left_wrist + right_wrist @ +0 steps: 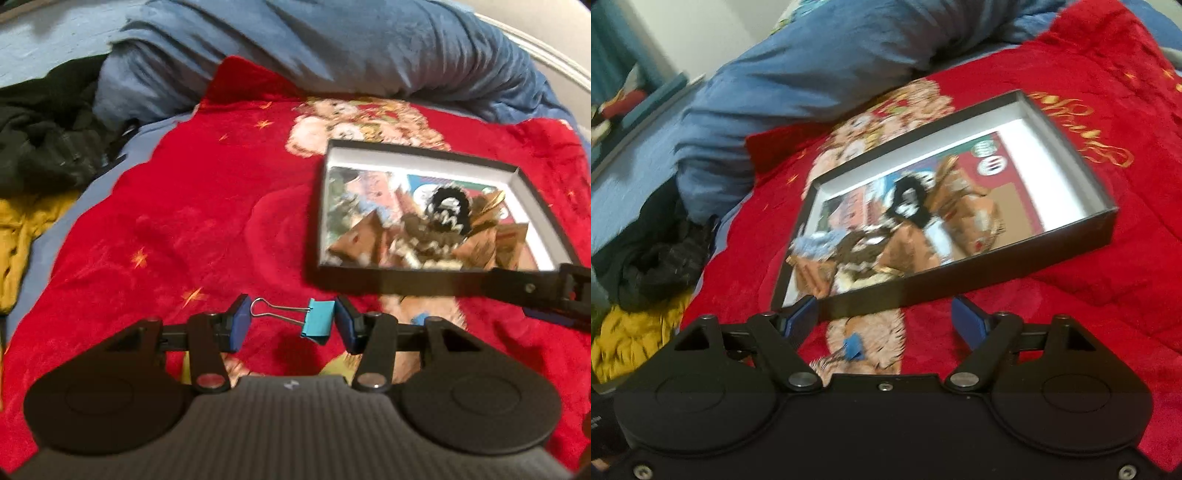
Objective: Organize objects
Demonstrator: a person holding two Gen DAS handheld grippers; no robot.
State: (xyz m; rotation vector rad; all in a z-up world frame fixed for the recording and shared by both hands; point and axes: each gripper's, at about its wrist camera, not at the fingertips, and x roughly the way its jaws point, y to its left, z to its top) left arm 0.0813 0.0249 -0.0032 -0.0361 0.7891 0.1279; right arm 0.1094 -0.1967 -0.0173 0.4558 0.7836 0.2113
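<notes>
You see a plush red blanket (184, 206) with a soft, slightly shiny pile. The binder clip (317, 320) has matt blue painted metal and bright wire handles. The box (993, 269) looks like matt black cardboard, white inside. Upper frame: a soft blue cloth duvet (332, 44).
</notes>
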